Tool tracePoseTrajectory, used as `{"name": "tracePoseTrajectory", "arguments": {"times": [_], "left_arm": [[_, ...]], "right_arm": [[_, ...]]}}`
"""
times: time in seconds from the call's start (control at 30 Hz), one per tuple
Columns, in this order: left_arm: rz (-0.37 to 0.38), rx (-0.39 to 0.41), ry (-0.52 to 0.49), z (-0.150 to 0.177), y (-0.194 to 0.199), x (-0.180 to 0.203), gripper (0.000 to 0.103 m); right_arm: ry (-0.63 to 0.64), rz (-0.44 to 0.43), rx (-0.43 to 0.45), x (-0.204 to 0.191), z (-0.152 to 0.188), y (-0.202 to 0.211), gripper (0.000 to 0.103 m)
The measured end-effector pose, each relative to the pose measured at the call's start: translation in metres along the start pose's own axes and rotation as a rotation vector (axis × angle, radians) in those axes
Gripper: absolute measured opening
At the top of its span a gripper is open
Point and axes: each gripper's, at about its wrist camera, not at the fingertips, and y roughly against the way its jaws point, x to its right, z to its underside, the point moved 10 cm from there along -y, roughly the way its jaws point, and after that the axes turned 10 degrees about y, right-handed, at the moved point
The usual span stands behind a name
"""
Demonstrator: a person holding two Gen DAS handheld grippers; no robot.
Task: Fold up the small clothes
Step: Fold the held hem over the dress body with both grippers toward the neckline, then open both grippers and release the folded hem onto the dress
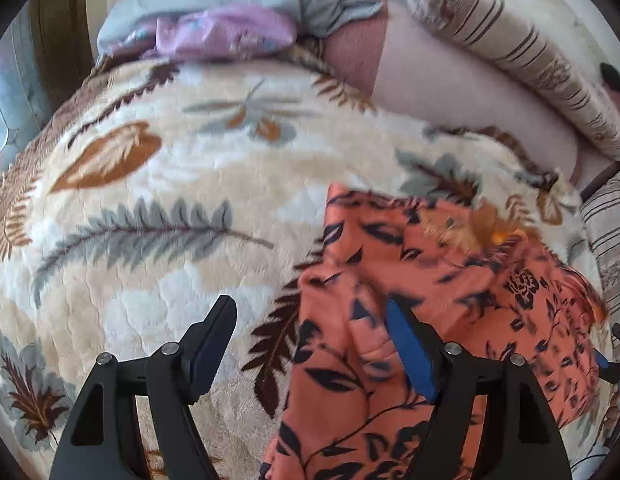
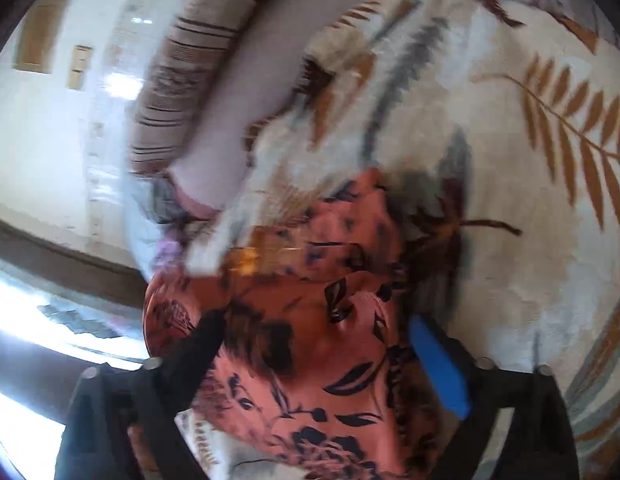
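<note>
An orange garment with dark leaf and flower print point(image 1: 429, 288) lies rumpled on a cream leaf-patterned blanket point(image 1: 170, 184). My left gripper point(image 1: 310, 312) is open just above the garment's left edge; its right finger with the blue pad point(image 1: 409, 348) lies over the cloth and its left finger point(image 1: 210, 340) is over the blanket. In the right wrist view the same garment point(image 2: 317, 344) fills the space between the fingers of my right gripper point(image 2: 313, 320), which is open over it. That view is blurred and tilted.
A pile of pale blue, grey and lilac clothes point(image 1: 230, 20) lies at the blanket's far edge. A striped bolster cushion point(image 1: 521, 52) and a pink sheet point(image 1: 449, 88) lie at the far right. A tiled floor point(image 2: 50, 128) shows beyond the bed.
</note>
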Motion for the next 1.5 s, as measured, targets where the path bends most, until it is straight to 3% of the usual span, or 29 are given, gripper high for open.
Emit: {"name": "tracePoseTrajectory", "arguments": {"times": [0.07,0.1,0.17,0.23,0.3,0.33,0.4,0.43,0.47,0.5,0.53,0.57,0.67,0.8,0.9,0.93,0.97,1.03,1.07,1.1,1.13,1.23,1.37,1.5], "left_arm": [[0.060,0.051,0.078,0.006,0.010,-0.017,0.078],[0.058,0.082,0.104,0.008,0.017,-0.027,0.078],[0.064,0.106,0.113,0.010,0.030,-0.037,0.078],[0.130,0.098,0.101,0.018,0.039,-0.033,0.078],[0.170,0.065,0.044,0.032,0.034,-0.016,0.079],[0.171,0.037,-0.003,0.042,0.024,-0.004,0.085],[0.118,-0.086,-0.133,0.067,-0.011,0.017,0.091],[0.063,-0.046,-0.201,0.070,-0.020,0.023,0.092],[0.055,0.028,-0.244,0.066,-0.018,0.033,0.082],[0.078,-0.002,-0.255,0.068,-0.018,0.041,0.065],[0.090,-0.043,-0.215,0.064,-0.017,0.045,0.041],[0.095,-0.059,-0.171,0.057,-0.013,0.047,0.026],[0.117,-0.003,-0.155,0.041,0.027,0.057,0.021],[0.164,0.124,-0.204,0.044,0.116,0.064,0.021],[0.212,0.123,-0.207,0.079,0.165,0.047,0.024],[0.209,0.109,-0.195,0.098,0.167,0.035,0.031],[0.195,0.089,-0.177,0.119,0.160,0.021,0.054],[0.115,-0.006,-0.156,0.169,0.118,-0.014,0.090],[0.047,-0.094,-0.152,0.196,0.089,-0.035,0.088],[0.052,-0.118,-0.140,0.211,0.075,-0.048,0.088],[0.109,-0.006,-0.127,0.205,0.087,-0.049,0.088],[0.028,0.030,-0.140,0.192,0.103,-0.052,0.087],[-0.002,0.077,-0.180,0.166,0.108,-0.044,0.087],[-0.043,0.093,-0.309,0.158,0.097,-0.027,0.087]], "right_arm": [[0.018,-0.036,0.046,0.002,0.010,0.010,0.097],[0.041,-0.013,0.061,0.005,0.015,0.016,0.097],[0.107,0.039,0.040,0.005,0.026,0.021,0.097],[0.190,0.057,0.007,-0.003,0.034,0.020,0.096],[0.261,0.067,-0.021,-0.012,0.040,0.013,0.096],[0.284,0.073,-0.048,-0.017,0.043,0.001,0.096],[0.328,0.125,-0.133,-0.017,0.055,-0.025,0.092],[0.372,0.166,-0.127,-0.020,0.056,-0.030,0.090],[0.404,0.189,-0.145,-0.027,0.057,-0.033,0.077],[0.398,0.185,-0.169,-0.032,0.059,-0.034,0.040],[0.384,0.164,-0.183,-0.039,0.059,-0.032,0.025],[0.407,0.186,-0.191,-0.045,0.058,-0.028,0.025],[0.428,0.159,-0.137,-0.077,0.051,0.002,0.023],[0.474,0.114,-0.029,-0.116,0.057,0.074,0.022],[0.443,0.064,-0.024,-0.116,0.097,0.122,0.023],[0.411,0.057,-0.032,-0.105,0.117,0.131,0.023],[0.374,0.065,-0.042,-0.093,0.134,0.130,0.030],[0.312,0.107,-0.129,-0.047,0.183,0.116,0.076],[0.256,0.171,-0.215,-0.015,0.210,0.107,0.102],[0.206,0.214,-0.261,0.011,0.230,0.101,0.099],[0.240,0.177,-0.176,0.008,0.230,0.110,0.099],[0.224,0.196,-0.105,-0.001,0.217,0.140,0.096],[0.233,0.208,-0.048,-0.014,0.191,0.154,0.097],[0.263,0.195,-0.030,-0.026,0.185,0.153,0.097]]}}
